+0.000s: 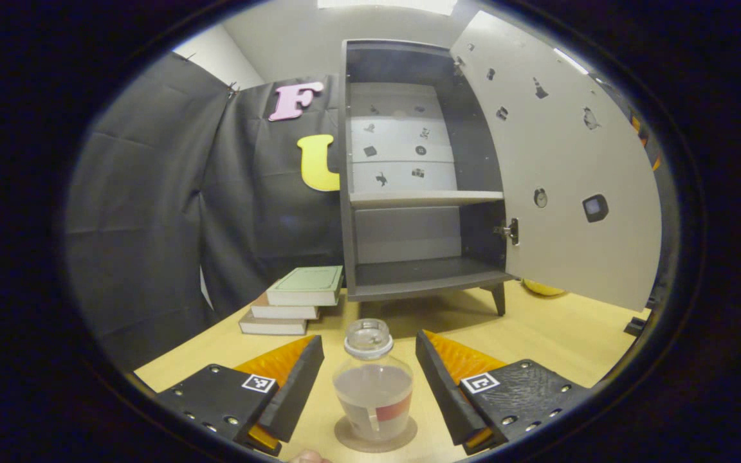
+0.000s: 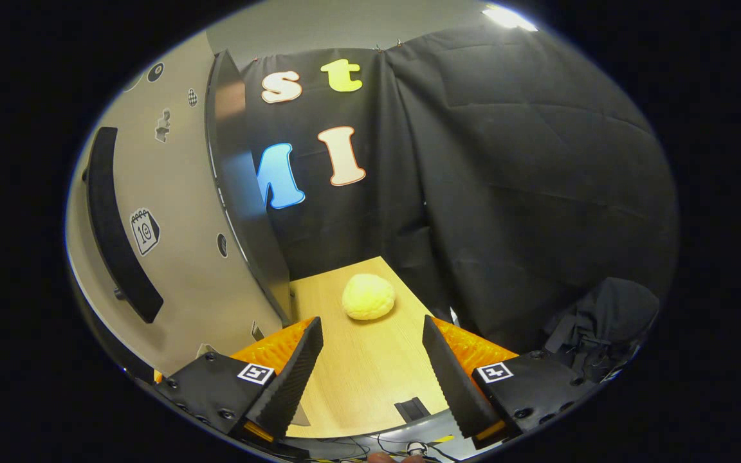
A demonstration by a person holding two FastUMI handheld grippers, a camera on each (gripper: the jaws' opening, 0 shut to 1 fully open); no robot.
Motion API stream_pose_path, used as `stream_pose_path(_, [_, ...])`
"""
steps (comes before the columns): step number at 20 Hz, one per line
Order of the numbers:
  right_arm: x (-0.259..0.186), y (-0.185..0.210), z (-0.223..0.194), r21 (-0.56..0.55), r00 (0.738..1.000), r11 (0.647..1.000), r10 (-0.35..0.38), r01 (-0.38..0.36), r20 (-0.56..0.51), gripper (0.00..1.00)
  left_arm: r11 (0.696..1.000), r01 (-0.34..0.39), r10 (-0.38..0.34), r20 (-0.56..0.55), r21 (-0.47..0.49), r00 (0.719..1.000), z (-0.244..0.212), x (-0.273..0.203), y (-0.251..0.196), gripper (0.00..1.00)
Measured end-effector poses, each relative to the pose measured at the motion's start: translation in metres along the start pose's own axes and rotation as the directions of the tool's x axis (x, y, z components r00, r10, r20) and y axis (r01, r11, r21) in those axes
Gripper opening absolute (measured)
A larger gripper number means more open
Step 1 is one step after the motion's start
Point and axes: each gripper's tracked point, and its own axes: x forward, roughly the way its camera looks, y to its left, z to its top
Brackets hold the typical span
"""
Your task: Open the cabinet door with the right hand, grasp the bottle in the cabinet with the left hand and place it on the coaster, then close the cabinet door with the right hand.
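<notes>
A calendar sticker [image 2: 144, 231] on the cabinet door [image 2: 177, 270] reads "10" (nothing else is legible).

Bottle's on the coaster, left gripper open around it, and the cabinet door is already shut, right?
Not quite: the door is open, swung wide in the left gripper view. The rest holds: the bottle stands on the coaster, between the open left gripper's fingers.
</notes>
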Motion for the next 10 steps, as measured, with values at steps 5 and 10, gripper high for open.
stream_pose_path(5, [0.000, -0.019, 0.011, -0.009, 0.996, 0.999, -0.053, 0.054, 0.068, 0.98, 0.997, -0.051, 0.051, -0.002, -0.058, 0.999, 0.036, -0.048, 0.010, 0.87])
stream_pose_path(10, [-0.013, -0.014, 0.045, -0.013, 0.980, 0.998, -0.053, 0.057, 0.191, 0.98, 0.991, -0.075, 0.068, -0.064, -0.109, 0.996, 0.072, -0.095, 0.024, 0.89])
